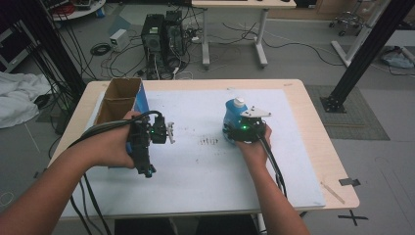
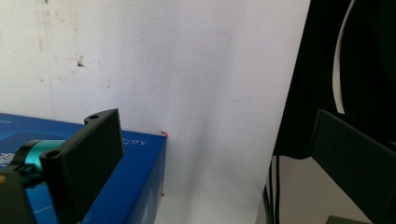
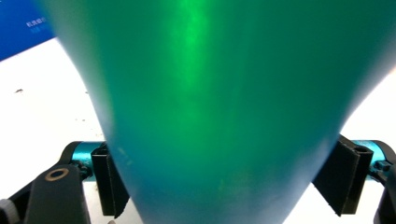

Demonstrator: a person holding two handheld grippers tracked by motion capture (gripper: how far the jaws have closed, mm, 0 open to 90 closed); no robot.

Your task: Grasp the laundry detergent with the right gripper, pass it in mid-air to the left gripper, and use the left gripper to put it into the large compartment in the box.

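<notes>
A blue bottle point(image 1: 233, 113) with a white cap stands on the white sheet point(image 1: 205, 166), right of the middle. My right gripper point(image 1: 243, 130) is shut on its lower body from the near side. In the right gripper view the bottle point(image 3: 210, 93) looks blue-green, and the right gripper point(image 3: 229, 179) has both jaws pressed against its sides. An open-topped blue carton point(image 1: 121, 99) with a brown inside stands at the table's left. My left gripper point(image 1: 146, 164) is held just in front of it. Its jaws stand wide open point(image 2: 219, 163) over bare sheet, one jaw above the carton's blue face point(image 2: 135, 186).
Dark smudges point(image 1: 209, 141) mark the sheet between the two grippers. A thin wooden stick point(image 1: 333, 192) lies near the table's front right corner. Computer towers point(image 1: 164, 34) and cables sit on the floor beyond the far edge. A black frame post point(image 1: 362, 54) rises at the right.
</notes>
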